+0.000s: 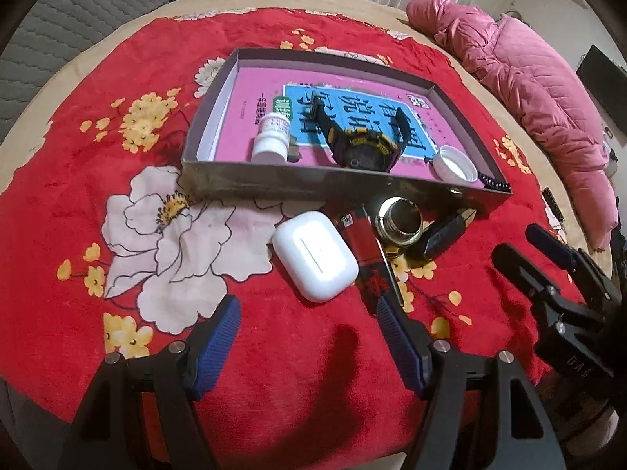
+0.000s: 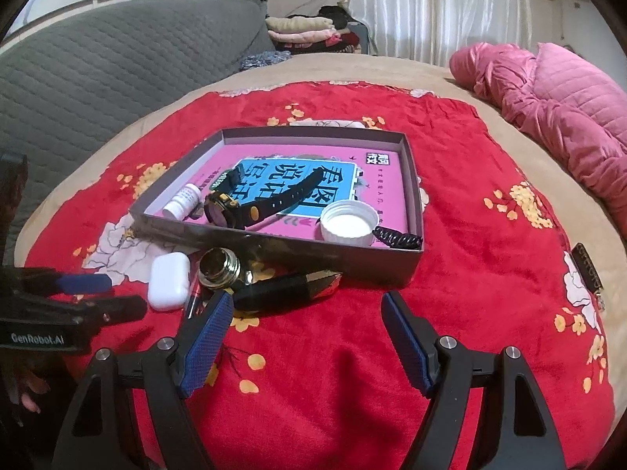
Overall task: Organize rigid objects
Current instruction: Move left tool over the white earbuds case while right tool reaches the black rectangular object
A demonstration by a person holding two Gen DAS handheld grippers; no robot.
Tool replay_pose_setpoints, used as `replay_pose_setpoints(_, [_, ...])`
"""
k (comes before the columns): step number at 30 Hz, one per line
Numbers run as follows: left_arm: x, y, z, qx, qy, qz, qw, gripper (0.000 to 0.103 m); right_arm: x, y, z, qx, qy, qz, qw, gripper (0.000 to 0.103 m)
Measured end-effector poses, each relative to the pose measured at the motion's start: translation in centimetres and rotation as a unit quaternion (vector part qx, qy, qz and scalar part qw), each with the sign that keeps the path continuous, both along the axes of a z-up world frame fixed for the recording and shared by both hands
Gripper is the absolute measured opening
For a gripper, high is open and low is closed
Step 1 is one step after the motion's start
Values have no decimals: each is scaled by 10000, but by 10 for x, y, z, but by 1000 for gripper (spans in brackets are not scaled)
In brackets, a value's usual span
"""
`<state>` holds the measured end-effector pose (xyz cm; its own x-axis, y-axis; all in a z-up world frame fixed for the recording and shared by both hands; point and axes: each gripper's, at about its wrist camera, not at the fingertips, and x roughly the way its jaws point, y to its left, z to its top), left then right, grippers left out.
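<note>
A shallow grey box (image 1: 274,182) (image 2: 274,248) with a pink book on its floor holds a white pill bottle (image 1: 271,138) (image 2: 182,200), a black-and-yellow watch (image 1: 362,143) (image 2: 250,199), a white cap (image 1: 454,162) (image 2: 348,225) and a black hair coil (image 2: 397,238). In front of the box lie a white earbud case (image 1: 315,260) (image 2: 169,281), a red lighter (image 1: 368,258), a brass fitting (image 1: 397,221) (image 2: 219,268) and a black-and-gold object (image 1: 444,235) (image 2: 286,291). My left gripper (image 1: 309,313) is open just before the earbud case. My right gripper (image 2: 305,305) is open near the black-and-gold object.
Everything lies on a red flowered blanket (image 1: 117,235) (image 2: 470,274) over a bed. A pink quilted jacket (image 1: 529,90) (image 2: 568,109) lies at the right, a grey sofa back (image 2: 98,70) at the left. A small dark tag (image 2: 588,270) lies at the blanket's right edge.
</note>
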<state>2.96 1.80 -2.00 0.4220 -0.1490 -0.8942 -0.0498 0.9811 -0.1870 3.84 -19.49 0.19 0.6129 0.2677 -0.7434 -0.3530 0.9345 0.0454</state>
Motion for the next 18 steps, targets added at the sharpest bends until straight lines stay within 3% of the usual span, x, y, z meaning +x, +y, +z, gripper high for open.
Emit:
replay_pose_setpoints(8, [17,-2,-6,-127,25,310,9994,71,3,-3,-1,41,18,-40,10000,79])
replay_pose_setpoints(18, [34,-14,-22,130,115,400,9990,71,10,-2,-11,129,183,-85,9997,79])
